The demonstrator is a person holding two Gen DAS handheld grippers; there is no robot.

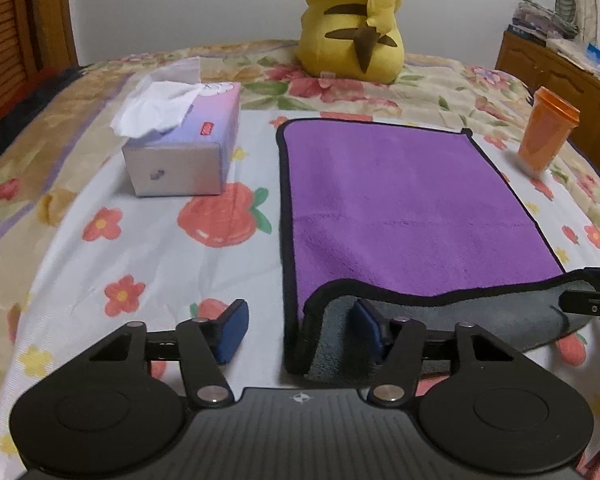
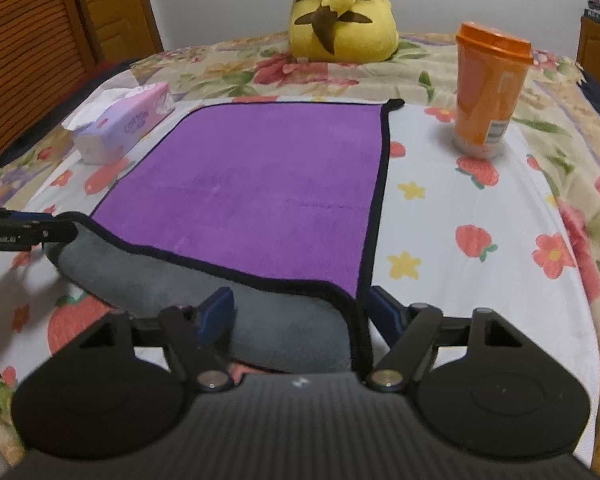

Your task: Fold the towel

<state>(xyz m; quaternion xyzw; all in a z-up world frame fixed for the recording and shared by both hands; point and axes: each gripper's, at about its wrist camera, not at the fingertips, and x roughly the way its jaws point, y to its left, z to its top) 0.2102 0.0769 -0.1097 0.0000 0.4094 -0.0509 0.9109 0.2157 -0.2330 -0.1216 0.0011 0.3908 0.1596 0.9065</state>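
The left gripper (image 1: pixel 298 330) has its fingers wide apart around the near left corner of the purple towel (image 1: pixel 400 200), and the corner is raised so the grey underside shows. The right gripper (image 2: pixel 302 316) is spread in the same way around the near right corner. The towel lies on the bed (image 1: pixel 148 248) with its long axis going away from the fingers. A tissue box (image 1: pixel 188 148) with a tissue sticking out stands to its left, a lidded orange cup (image 2: pixel 488 92) to its right, and a yellow plush toy (image 1: pixel 356 24) behind.
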